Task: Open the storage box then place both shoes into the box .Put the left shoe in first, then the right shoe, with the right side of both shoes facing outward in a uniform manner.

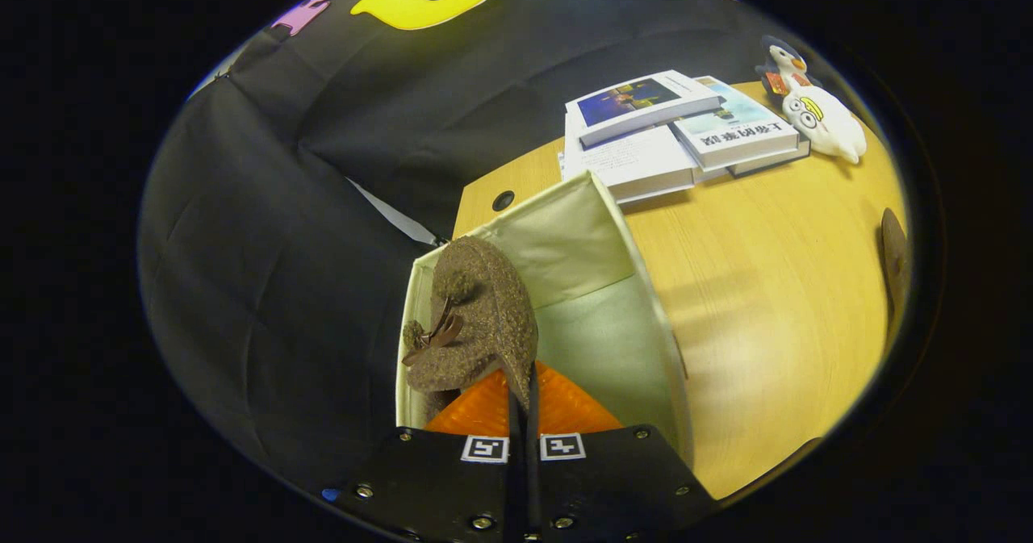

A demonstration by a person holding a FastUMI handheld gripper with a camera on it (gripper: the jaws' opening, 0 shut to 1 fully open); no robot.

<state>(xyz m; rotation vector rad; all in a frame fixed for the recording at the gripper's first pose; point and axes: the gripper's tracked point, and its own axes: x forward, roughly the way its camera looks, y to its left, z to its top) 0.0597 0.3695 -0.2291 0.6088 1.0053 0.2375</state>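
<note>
**Shoe pinched over the open box**

Gripper fingers were closed nearly together, clamped on the thin edge of a brown fuzzy shoe. We held that shoe over the near-left corner of the open storage box, toe pointing away from us, small pompoms and a bow on its upper. An orange surface showed just under the fingers, inside the box; we couldn't tell what it was.

Handling, our read: shoe looked light and soft, felt-like upper, not slippery, not fragile. The rim pinch seemed enough, but it could swing or fold, so a grip near the heel collar suited it best. Box walls were fabric and looked floppy, likely to give if bumped.

Count:
- 1 shoe in the gripper
- 1 brown shape at the far right of the counter, possibly the second shoe; too cropped to say
- 1 storage box, lid open
- 3 books, stacked beyond the box
- 2 toy figures beside the books
</note>
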